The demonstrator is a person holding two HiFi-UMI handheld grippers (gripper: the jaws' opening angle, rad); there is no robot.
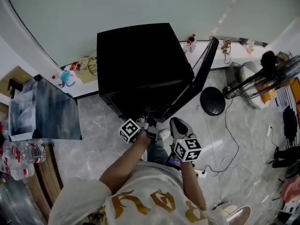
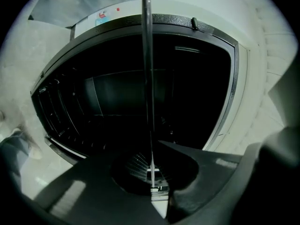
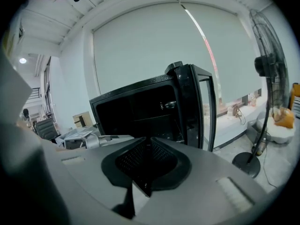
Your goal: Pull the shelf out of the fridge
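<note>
A black mini fridge (image 1: 140, 60) stands on the marble floor with its door (image 1: 201, 74) swung open to the right. My left gripper (image 1: 146, 122) is at the fridge's open front. In the left gripper view it (image 2: 152, 175) is shut on the thin front edge of the shelf (image 2: 147, 78), which shows edge-on as a dark line across the dark interior. My right gripper (image 1: 180, 129) is held back from the fridge, near the door's lower corner. Its jaws (image 3: 147, 168) are shut with nothing between them. From there the fridge (image 3: 136, 111) and door (image 3: 192, 107) lie ahead.
A standing fan (image 1: 262, 76) with a round black base (image 1: 213, 101) is right of the door; the fan (image 3: 269, 74) also shows in the right gripper view. Cables (image 1: 227, 153) trail on the floor. A glassy panel (image 1: 44, 111) and water bottles (image 1: 28, 151) are at left.
</note>
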